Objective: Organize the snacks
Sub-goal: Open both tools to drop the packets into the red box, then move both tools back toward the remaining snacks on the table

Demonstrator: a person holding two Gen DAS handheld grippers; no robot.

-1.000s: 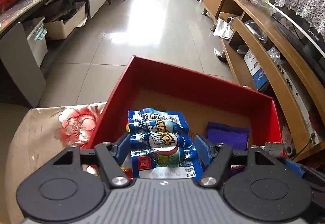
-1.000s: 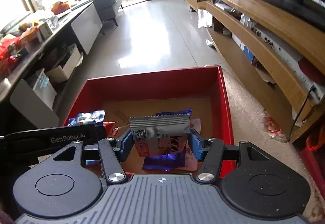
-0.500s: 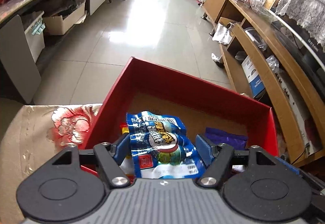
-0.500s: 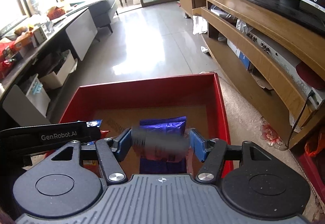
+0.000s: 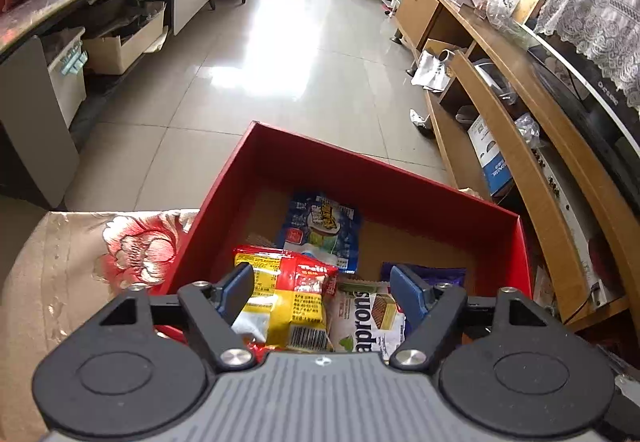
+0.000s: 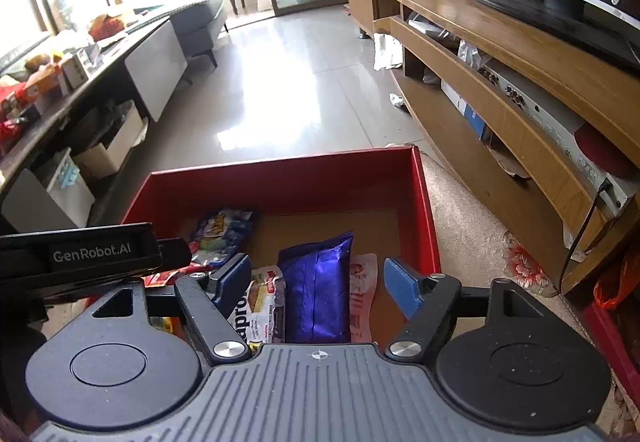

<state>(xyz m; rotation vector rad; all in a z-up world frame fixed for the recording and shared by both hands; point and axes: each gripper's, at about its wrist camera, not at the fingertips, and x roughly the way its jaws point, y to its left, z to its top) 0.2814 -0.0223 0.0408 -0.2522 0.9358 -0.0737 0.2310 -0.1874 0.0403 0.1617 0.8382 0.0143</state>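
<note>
Both jaws apart, snack packets (image 5: 288, 302) lying below in red box (image 6: 424, 226), apparently untouched.

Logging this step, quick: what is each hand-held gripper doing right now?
Left hand-held gripper: open, holding nothing, above the red box.
Right hand-held gripper: open, holding nothing.

The left gripper's body (image 5: 320, 394) hides the near ends of the red-and-yellow packet (image 5: 288, 298) and the wafer pack (image 5: 368, 318), whose printed name is cut short, while the right gripper's body (image 6: 320, 390) covers the lower end of the purple packet (image 6: 316, 286).
</note>
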